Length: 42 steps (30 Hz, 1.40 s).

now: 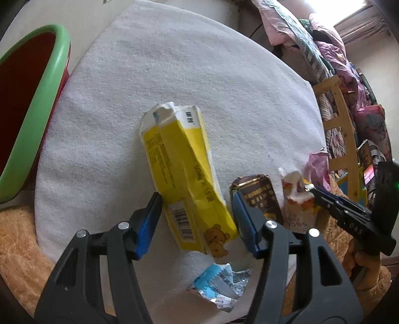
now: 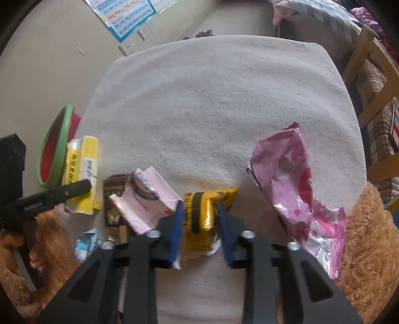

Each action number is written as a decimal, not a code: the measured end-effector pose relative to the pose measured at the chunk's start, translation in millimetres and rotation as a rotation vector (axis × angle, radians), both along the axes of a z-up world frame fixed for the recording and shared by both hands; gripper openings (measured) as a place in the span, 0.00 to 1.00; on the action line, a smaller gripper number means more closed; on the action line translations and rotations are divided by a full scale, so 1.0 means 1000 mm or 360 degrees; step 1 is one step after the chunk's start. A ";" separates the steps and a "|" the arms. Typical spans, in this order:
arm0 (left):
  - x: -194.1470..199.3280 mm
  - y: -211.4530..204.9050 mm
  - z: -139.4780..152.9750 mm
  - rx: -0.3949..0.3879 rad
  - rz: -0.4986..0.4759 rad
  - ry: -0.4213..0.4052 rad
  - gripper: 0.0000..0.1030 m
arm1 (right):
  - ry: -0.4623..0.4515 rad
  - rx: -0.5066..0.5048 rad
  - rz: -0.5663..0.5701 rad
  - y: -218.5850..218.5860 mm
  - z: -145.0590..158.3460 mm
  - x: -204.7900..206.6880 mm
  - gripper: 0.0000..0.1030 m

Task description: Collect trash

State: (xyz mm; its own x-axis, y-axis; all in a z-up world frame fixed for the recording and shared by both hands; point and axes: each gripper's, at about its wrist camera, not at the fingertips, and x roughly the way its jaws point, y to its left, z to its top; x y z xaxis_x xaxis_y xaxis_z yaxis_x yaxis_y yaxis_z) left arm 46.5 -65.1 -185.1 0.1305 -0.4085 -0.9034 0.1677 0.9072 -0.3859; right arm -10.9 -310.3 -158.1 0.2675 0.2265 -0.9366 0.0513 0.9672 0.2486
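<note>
A crumpled yellow carton (image 1: pixel 184 162) with a barcode and a bear print lies on the white towel (image 1: pixel 174 74). My left gripper (image 1: pixel 196 194) straddles its near end, and both blue pads rest against its sides. My right gripper (image 2: pixel 200 204) is pinched on a yellow and black snack wrapper (image 2: pixel 207 211). Also on the towel are a brown carton (image 1: pixel 259 197), a pale pink carton (image 2: pixel 147 199), a large pink foil bag (image 2: pixel 286 179) and a blue and silver wrapper (image 1: pixel 217 281). A green-rimmed red bin (image 1: pixel 30 104) stands at the towel's left.
Brown plush fabric (image 2: pixel 369 236) lies under the towel's near edge. A wooden chair (image 1: pixel 341 129) piled with clothes and bags stands at the right. A person's hand (image 2: pixel 37 249) holds the left gripper. The wall carries a poster (image 2: pixel 124 15) and sockets.
</note>
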 end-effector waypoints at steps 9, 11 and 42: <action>0.001 -0.001 -0.008 0.0007 0.0012 0.0037 0.55 | 0.0014 -0.0007 -0.0033 -0.005 -0.001 -0.002 0.26; 0.000 -0.001 -0.007 0.0011 0.0005 0.0030 0.55 | 0.0028 -0.0004 -0.0035 -0.006 -0.001 -0.003 0.36; -0.013 0.034 0.051 -0.0038 0.0134 -0.0269 0.32 | -0.0227 0.0051 0.0010 0.018 0.050 0.005 0.21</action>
